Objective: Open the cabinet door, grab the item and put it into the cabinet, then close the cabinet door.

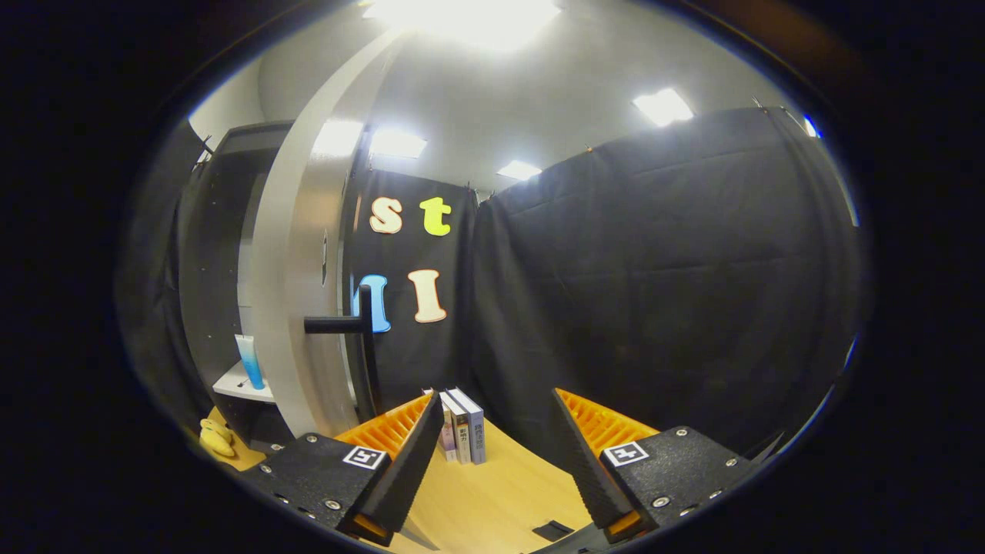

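The gripper [500, 462] is spread wide and empty. The tall grey cabinet door [296, 292] stands open, its black bar handle [342, 325] jutting out — a careless swing could clip it. Or topple the blue tube [249, 362] inside.

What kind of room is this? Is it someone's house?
Probably a test booth, not a home: black cloth walls, a tall grey cabinet door standing open, upright books on a wooden table. The open gripper holds nothing.

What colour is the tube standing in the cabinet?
Light blue. The tube stands on the cabinet shelf, clearest in the gripper view; the gripper is open.

Jaws apart beside open cabinet door [296, 254].
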The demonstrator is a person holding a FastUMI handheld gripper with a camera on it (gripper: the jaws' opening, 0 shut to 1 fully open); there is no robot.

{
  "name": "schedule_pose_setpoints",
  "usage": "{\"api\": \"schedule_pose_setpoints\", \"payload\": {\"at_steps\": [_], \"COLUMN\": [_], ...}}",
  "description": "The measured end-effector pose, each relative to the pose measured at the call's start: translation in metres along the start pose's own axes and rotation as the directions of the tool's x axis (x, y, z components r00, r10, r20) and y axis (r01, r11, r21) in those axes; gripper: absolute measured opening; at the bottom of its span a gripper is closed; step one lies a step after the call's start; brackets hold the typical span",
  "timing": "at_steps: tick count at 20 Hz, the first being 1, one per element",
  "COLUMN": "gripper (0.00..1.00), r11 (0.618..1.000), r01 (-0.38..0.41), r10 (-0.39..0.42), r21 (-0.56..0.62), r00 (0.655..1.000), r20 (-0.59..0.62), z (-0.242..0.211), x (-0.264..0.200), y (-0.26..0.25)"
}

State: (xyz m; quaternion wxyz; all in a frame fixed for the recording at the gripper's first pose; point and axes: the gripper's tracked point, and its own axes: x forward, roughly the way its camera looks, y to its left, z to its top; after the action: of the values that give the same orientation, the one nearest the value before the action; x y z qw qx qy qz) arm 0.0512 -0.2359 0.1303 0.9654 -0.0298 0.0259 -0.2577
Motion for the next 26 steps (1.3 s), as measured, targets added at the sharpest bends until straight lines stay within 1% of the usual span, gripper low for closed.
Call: {"api": "schedule_pose_setpoints", "payload": {"at_steps": [2,6,12,18,23,26], "gripper": [0.87,0.87,0.87,0.87,0.88,0.90], "r11": [1.000,0.998,0.985,0.951,0.921,0.895], "r01": [-0.022,-0.055,-0.173,-0.309,-0.389,-0.446], "r10": [0.022,0.055,0.173,0.309,0.389,0.446], "r21": [0.017,0.015,0.028,0.018,-0.007,0.006], "r00": [1.000,0.998,0.985,0.951,0.921,0.895], "r20": [-0.004,0.005,0.004,0.005,0.001,-0.007], "z": [-0.002,-0.002,-0.003,-0.003,-0.003,-0.006], "x": [-0.007,-0.024,-0.046,-0.057,-0.055,-0.049], "y": [0.012,0.038,0.095,0.163,0.219,0.259]}}
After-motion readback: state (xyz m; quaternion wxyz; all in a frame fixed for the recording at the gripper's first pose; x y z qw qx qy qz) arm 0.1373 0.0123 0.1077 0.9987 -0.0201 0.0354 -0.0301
